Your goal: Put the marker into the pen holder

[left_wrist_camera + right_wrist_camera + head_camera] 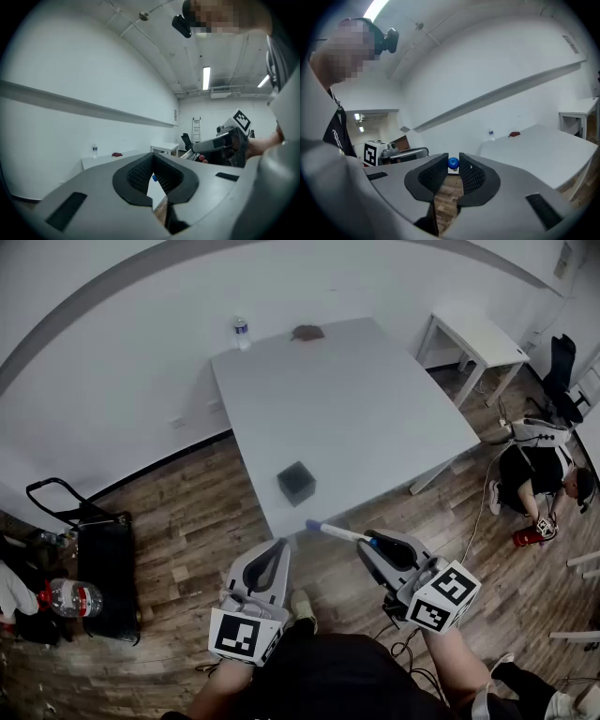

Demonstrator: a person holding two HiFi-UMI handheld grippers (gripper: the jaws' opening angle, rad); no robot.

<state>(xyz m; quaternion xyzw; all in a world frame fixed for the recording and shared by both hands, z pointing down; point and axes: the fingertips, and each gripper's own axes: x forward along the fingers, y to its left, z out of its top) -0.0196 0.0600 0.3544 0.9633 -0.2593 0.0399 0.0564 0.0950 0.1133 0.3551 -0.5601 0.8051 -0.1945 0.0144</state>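
White table (375, 409) carries black pen holder (296, 483) near front edge; right gripper (375, 543) clamps blue-capped marker (337, 532) over wood floor (187, 512); left gripper (278, 549) jaws apart, empty.

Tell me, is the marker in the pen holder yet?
Out: the right gripper holds the marker, apart from the pen holder.

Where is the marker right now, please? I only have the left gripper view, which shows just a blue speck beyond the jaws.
Observer: The right gripper holds the marker by one end, with its blue tip pointing towards the table.
Operator: Thank you. And the pen holder?
Observer: The pen holder, a dark cube-shaped box, stands on the table near the corner closest to the person, apart from the marker.
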